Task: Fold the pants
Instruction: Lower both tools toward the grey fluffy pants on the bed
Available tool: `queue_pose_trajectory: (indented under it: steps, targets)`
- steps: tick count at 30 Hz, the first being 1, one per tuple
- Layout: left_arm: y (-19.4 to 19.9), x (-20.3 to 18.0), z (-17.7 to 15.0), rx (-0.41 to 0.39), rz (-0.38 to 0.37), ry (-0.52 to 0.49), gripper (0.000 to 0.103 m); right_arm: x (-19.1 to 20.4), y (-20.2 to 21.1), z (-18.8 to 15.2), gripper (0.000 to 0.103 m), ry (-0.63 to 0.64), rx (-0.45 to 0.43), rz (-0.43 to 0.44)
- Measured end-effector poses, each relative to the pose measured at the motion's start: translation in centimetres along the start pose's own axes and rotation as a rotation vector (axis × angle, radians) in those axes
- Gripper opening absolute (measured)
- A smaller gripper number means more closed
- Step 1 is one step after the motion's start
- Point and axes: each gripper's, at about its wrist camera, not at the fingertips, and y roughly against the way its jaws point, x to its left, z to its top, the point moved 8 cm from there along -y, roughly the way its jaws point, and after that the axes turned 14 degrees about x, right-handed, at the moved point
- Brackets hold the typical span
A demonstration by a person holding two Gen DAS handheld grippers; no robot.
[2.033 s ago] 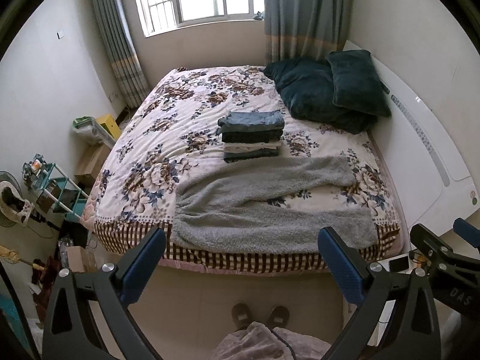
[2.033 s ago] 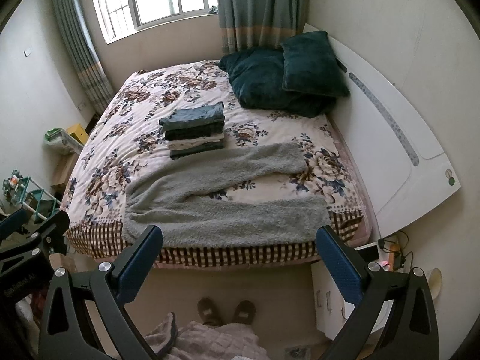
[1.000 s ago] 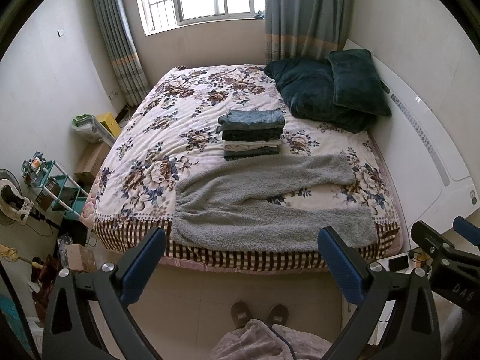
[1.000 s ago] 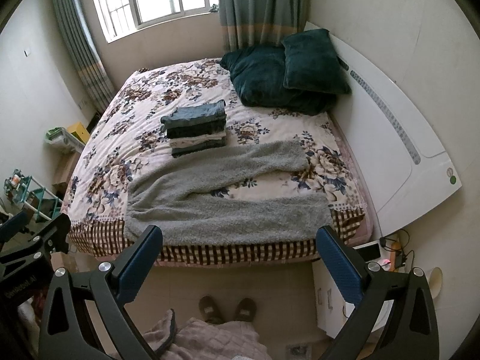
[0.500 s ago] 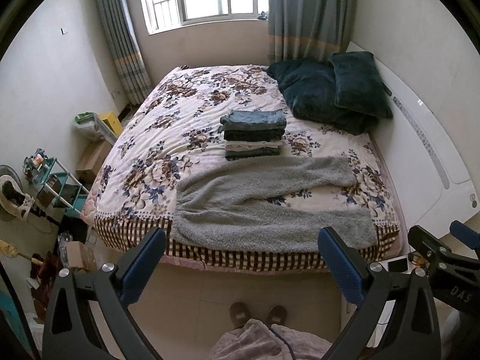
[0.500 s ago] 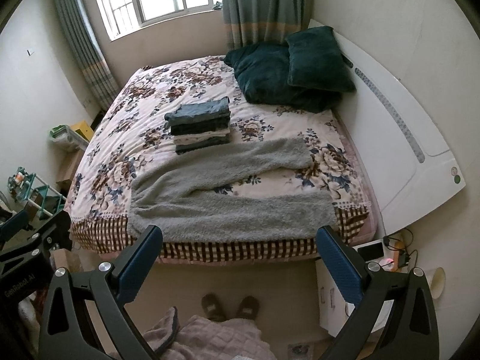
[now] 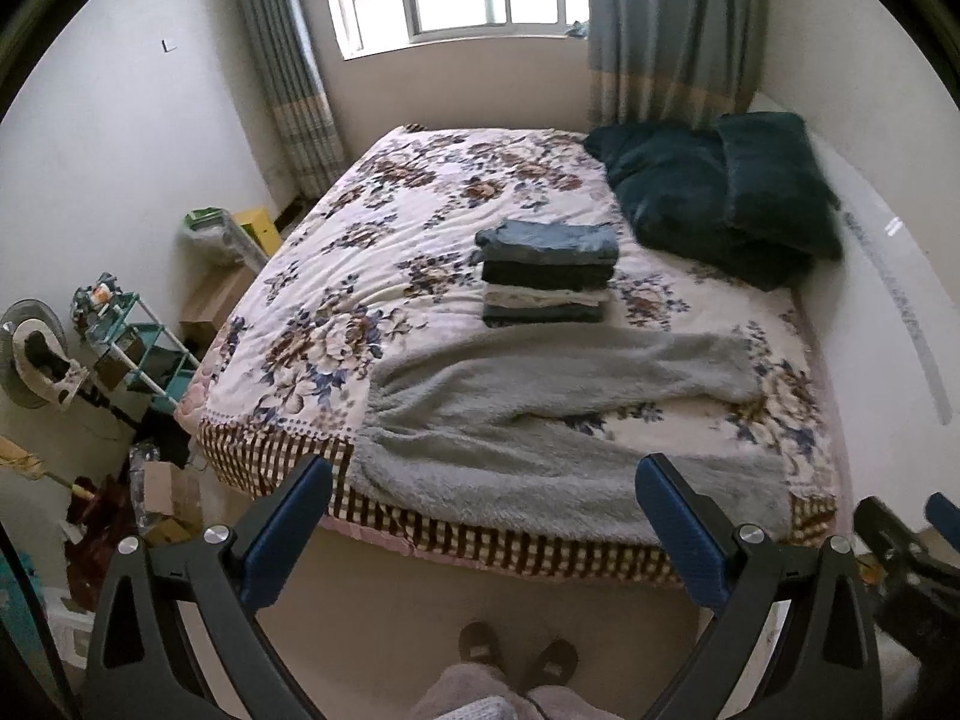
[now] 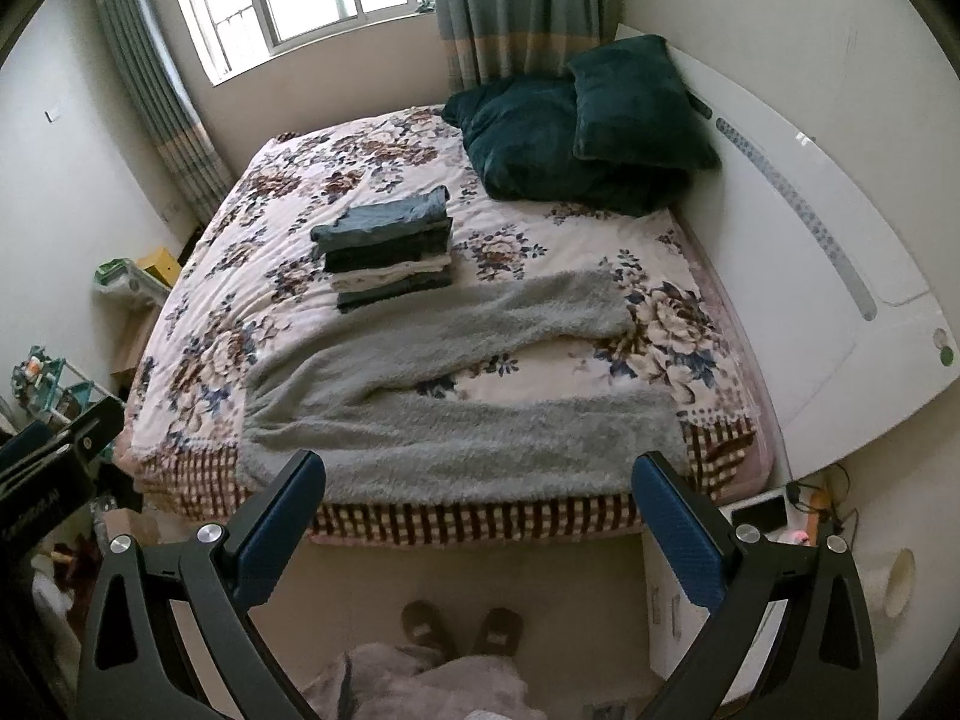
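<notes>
Fluffy grey pants (image 7: 540,420) (image 8: 456,408) lie spread flat across the near part of a floral bedspread (image 7: 372,252) (image 8: 288,198), waist to the left, both legs reaching right and splayed apart. My left gripper (image 7: 483,516) hangs open above the floor before the bed's near edge, nothing between its blue pads. My right gripper (image 8: 480,510) is open too, held high over the same edge. Each gripper shows at the side of the other's view.
A stack of folded clothes (image 7: 549,273) (image 8: 387,258) sits mid-bed behind the pants. Dark teal pillows (image 7: 720,192) (image 8: 588,132) lean at the white headboard (image 8: 840,276). A shelf rack and clutter (image 7: 126,348) stand left of the bed. Slippered feet (image 7: 516,654) stand on the floor below.
Both grippers have drifted slightly closer to the bed and turned a little; the left view has swung somewhat to the left. The pants and the stack have not moved.
</notes>
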Motion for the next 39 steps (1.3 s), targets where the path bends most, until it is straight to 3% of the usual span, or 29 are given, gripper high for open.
queue_pose_trajectory:
  steps: [5, 12, 19, 25, 33, 39]
  targets:
    - [-5.4, -0.6, 2.4, 0.047, 0.055, -0.012, 0.103, -0.5, -5.9, 4.2, 0.103, -0.013, 0.005, -0.037]
    - [-13.7, -1.6, 7.5, 0.133, 0.049, -0.039, 0.103, -0.6, -16.4, 11.0, 0.103, -0.047, 0.099, -0.042]
    - [-25.2, -3.5, 15.8, 0.189, 0.046, -0.192, 0.103, 1.6, -29.4, 19.9, 0.103, -0.045, 0.166, -0.022]
    - [-36.9, -4.7, 21.2, 0.250, 0.084, -0.325, 0.103, 2.9, -42.4, 26.7, 0.103, 0.066, 0.274, -0.122]
    - [-50.0, -8.1, 24.7, 0.356, 0.124, -0.474, 0.103, 3.3, -56.7, 30.0, 0.103, 0.237, 0.406, -0.202]
    - [-56.8, -9.7, 25.7, 0.394, 0.154, -0.510, 0.103, -1.4, -64.5, 32.2, 0.103, 0.259, 0.476, -0.279]
